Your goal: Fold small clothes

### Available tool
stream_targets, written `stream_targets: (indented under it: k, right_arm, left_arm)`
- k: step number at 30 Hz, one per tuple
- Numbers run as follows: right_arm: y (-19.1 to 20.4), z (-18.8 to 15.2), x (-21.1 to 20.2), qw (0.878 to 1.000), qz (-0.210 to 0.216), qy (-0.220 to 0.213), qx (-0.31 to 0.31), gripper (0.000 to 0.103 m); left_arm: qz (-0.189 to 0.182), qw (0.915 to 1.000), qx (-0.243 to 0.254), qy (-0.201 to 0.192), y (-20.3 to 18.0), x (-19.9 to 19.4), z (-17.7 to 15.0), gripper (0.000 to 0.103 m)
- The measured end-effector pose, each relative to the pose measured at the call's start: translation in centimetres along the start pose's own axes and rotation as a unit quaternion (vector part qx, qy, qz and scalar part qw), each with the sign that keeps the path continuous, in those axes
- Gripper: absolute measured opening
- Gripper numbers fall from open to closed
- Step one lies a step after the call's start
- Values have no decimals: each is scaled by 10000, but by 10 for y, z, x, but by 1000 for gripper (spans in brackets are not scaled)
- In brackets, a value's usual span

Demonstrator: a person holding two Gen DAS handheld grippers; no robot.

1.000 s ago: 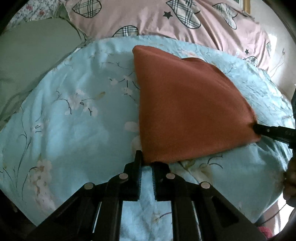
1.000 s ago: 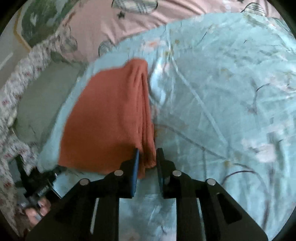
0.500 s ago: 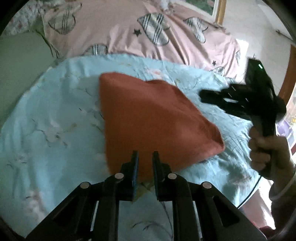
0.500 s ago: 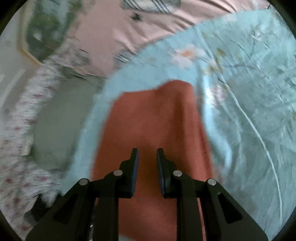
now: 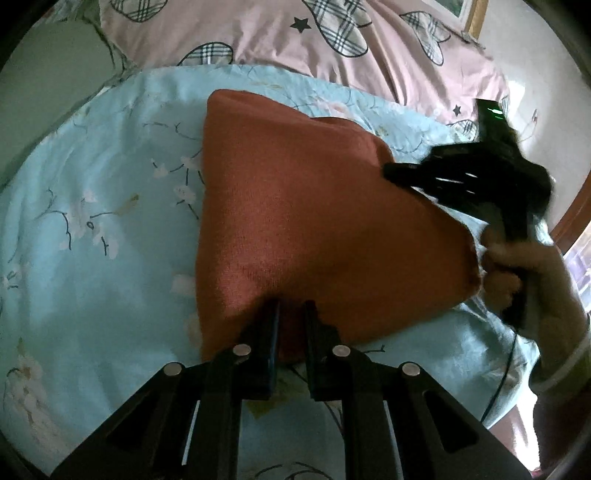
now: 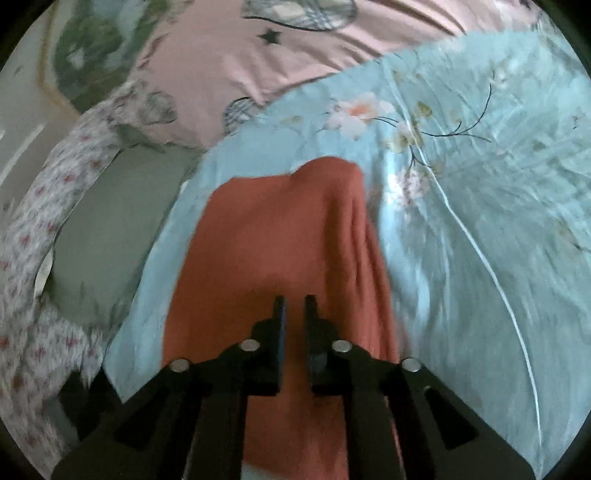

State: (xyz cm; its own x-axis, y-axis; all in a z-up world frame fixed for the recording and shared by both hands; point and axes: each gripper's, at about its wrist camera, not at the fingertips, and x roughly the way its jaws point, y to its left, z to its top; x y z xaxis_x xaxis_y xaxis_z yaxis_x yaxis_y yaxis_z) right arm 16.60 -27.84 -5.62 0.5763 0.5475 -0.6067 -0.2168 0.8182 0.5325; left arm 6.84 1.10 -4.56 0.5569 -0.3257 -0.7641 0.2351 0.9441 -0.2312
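A rust-orange folded garment (image 5: 314, 229) lies on the light blue floral bedspread (image 5: 92, 240). My left gripper (image 5: 291, 306) is over its near edge, jaws a narrow gap apart with cloth showing between them. My right gripper (image 5: 391, 173) shows in the left wrist view, held in a hand over the garment's right side. In the right wrist view the right gripper (image 6: 293, 301) hovers above the garment (image 6: 280, 240), jaws slightly apart and empty.
A pink quilt with plaid hearts (image 5: 332, 33) lies behind the bedspread. A grey-green pillow (image 6: 110, 229) and a floral sheet (image 6: 33, 258) lie at the left. The bed's right edge drops off near the hand (image 5: 517, 266).
The right gripper let go of the garment's corner, lifted, and moved over the garment. The left gripper moved forward over the garment's near edge. The garment settled flat.
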Motion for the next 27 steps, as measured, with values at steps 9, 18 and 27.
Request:
stream_targets:
  k: [9, 18, 27]
  right_arm:
    - [-19, -31, 0, 9970, -688, 221, -279, 14]
    - [-8, -46, -24, 9964, -764, 171, -317, 23]
    - [1, -77, -77, 9918, -1120, -127, -597, 79]
  left_arm:
    - [45, 10000, 21, -23, -4, -4, -6, 11]
    - [84, 9996, -253, 3, -2, -16, -18, 17]
    - [446, 9987, -253, -66, -5, -38, -30, 64]
